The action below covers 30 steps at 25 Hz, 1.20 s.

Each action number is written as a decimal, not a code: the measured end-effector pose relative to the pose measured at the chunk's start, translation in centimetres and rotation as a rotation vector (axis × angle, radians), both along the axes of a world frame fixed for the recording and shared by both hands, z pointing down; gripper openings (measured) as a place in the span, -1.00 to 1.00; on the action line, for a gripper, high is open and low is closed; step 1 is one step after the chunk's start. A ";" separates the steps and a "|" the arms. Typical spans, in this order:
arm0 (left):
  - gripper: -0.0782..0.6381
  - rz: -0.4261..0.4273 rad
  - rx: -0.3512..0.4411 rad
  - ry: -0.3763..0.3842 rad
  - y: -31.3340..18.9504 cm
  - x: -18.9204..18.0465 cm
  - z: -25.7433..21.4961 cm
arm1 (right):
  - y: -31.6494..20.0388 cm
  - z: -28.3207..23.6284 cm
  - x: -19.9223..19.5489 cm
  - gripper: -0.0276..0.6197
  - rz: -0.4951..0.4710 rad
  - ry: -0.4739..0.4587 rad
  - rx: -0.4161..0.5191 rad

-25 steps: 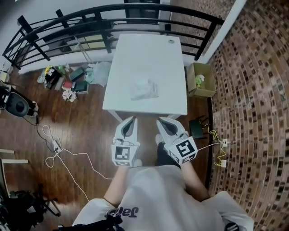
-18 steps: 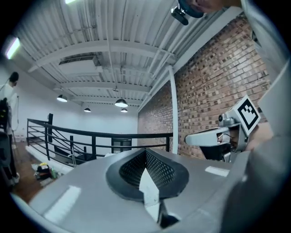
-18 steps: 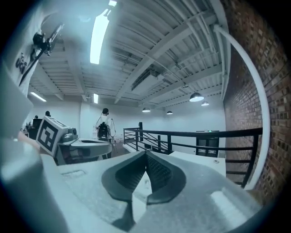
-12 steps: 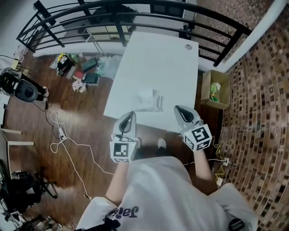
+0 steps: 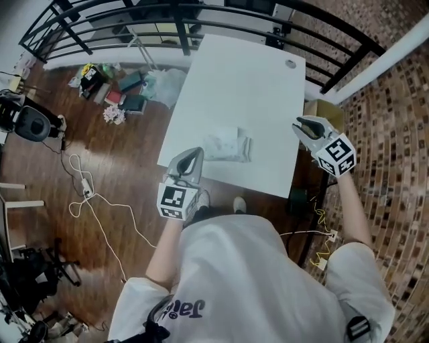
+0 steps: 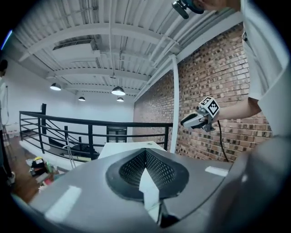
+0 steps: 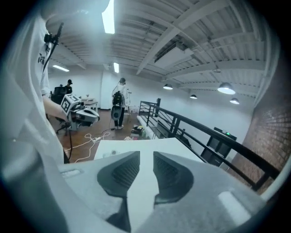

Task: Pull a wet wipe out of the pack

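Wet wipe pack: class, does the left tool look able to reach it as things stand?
Probably yes: the left tool hovers at the table edge beside the pack, nothing between them.

I can read only part of a dark print [image 5: 182, 309], "Ja…", low on the person's white shirt [image 5: 234, 268]; nothing else is legible.

- Bright, even indoor light; the white worktop [image 5: 234, 87] is nearly washed out in the head view.
- A pale sheen lies on the wooden floor [image 5: 110, 151].
- Ceiling lamps [image 6: 118, 91] and a strip light [image 7: 108, 16] flare in the gripper views.
- Fisheye bends the railing [image 5: 201, 13] and the brick wall [image 5: 389, 100].
- The gripper views have dark corners and a soft close foreground.
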<state>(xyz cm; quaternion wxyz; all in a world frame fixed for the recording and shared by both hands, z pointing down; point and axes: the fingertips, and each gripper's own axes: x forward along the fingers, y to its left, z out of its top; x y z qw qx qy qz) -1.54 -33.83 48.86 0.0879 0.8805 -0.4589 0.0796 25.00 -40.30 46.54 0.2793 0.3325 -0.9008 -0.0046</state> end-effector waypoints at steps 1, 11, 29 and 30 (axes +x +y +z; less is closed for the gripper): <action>-0.74 -0.006 -0.001 -0.002 -0.6 -0.7 -0.3 | -0.9 0.0 -0.8 -0.66 -0.050 0.040 -0.008; -0.74 -0.048 0.015 -0.049 -2.7 -4.2 -0.2 | -3.6 2.4 -9.5 -0.23 -0.607 0.398 -0.157; -0.74 -0.096 -0.057 -0.065 -1.8 -3.4 4.1 | 1.2 17.0 -19.9 -0.46 -0.922 0.573 -0.496; -0.74 -0.097 -0.062 -0.066 -1.7 -3.4 4.2 | 1.3 17.7 -20.2 -0.48 -0.919 0.577 -0.502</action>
